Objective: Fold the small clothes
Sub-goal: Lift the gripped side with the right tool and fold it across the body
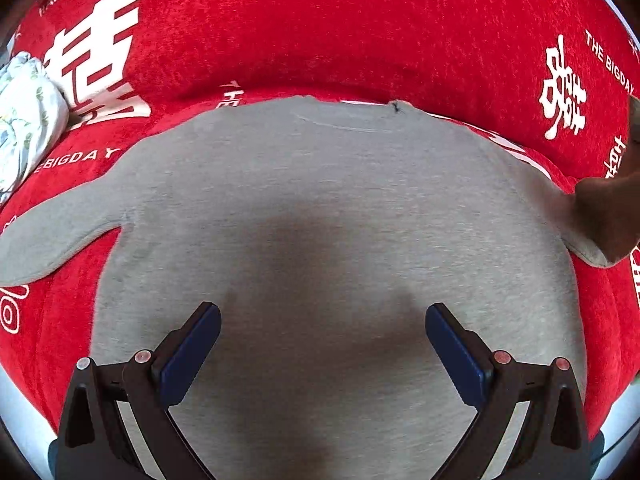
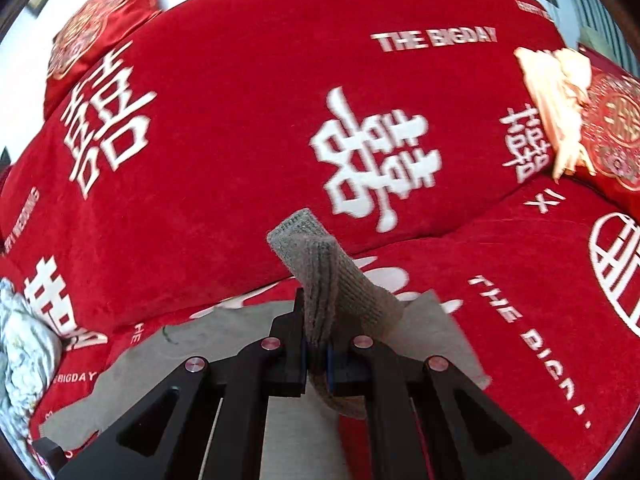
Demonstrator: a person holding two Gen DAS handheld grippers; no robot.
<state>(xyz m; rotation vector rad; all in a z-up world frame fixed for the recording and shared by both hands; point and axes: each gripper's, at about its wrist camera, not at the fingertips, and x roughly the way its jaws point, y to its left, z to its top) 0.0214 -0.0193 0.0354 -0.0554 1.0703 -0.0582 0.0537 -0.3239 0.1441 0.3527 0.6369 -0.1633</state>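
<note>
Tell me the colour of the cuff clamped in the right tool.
Grey ribbed knit cuff, clearest in the right wrist view.

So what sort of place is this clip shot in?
Most likely a bedroom at home: a grey top lies on a red wedding-print bedspread, with matching red cushions and another crumpled floral garment nearby.

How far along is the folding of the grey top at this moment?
Done: the grey top lies spread flat on the red cover, its left sleeve out to the side. In hand: the right tongs are shut on the ribbed cuff of the other sleeve, raised off the cover; the left tongs hover open over the body. Left: no fold is visible yet. A floral garment waits bunched nearby.
</note>
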